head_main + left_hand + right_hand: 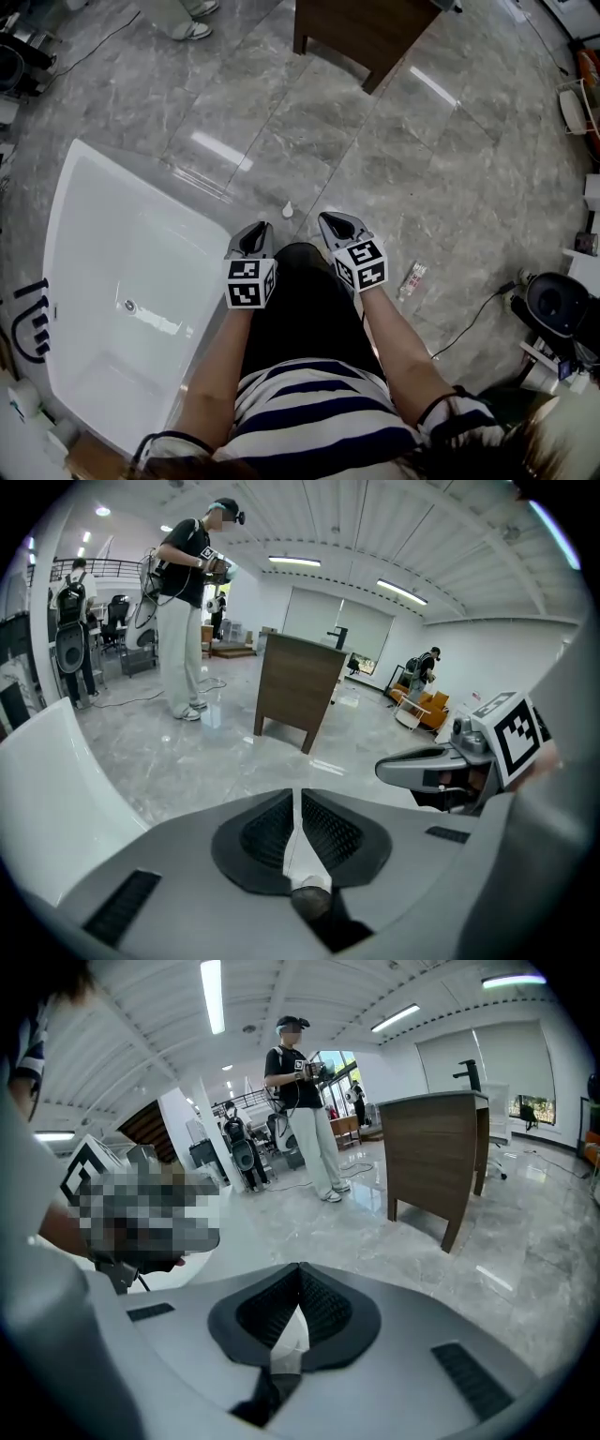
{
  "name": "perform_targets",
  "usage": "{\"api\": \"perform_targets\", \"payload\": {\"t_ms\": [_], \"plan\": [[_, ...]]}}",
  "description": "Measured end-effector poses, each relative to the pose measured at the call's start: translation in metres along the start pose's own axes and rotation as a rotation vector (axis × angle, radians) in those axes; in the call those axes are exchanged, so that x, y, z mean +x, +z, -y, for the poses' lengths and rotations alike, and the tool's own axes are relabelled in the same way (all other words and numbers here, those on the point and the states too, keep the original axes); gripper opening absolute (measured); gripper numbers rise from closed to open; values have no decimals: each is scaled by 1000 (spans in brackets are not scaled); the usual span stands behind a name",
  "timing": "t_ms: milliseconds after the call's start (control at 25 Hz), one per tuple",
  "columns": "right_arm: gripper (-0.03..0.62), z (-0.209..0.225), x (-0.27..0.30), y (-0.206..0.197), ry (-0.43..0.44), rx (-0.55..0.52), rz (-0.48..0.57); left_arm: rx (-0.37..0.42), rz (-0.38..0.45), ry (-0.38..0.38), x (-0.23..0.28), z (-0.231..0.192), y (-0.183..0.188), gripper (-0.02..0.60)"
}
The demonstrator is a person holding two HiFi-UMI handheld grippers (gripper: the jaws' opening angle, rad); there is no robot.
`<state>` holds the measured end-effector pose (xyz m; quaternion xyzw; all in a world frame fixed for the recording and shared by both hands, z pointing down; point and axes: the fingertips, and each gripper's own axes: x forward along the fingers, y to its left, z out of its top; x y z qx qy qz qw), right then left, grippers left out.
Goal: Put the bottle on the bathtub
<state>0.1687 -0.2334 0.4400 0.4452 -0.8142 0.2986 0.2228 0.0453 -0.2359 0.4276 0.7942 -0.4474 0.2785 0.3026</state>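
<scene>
Beside the bathtub point(122, 161), left gripper point(259, 231) and right gripper point(330, 221) are both pressed together, empty. What looks like the small white bottle point(288, 209) sits on the floor near the tub. Pick and place both remain.

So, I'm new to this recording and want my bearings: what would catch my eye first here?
The big white bathtub fills the left of the head view. In the middle, the left gripper and right gripper are held side by side above the glossy grey floor, both shut and empty. Just beyond their tips, what looks like a small white bottle sits on that floor, close to the bathtub's corner.
</scene>
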Motion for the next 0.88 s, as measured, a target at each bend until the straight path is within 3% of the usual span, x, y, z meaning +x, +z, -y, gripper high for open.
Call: {"api": "perform_targets", "payload": {"t_ms": [880], "plan": [[26,-22,-25,26,-9,72,14,-64,40,-14,-43,-2,15,40]]}}
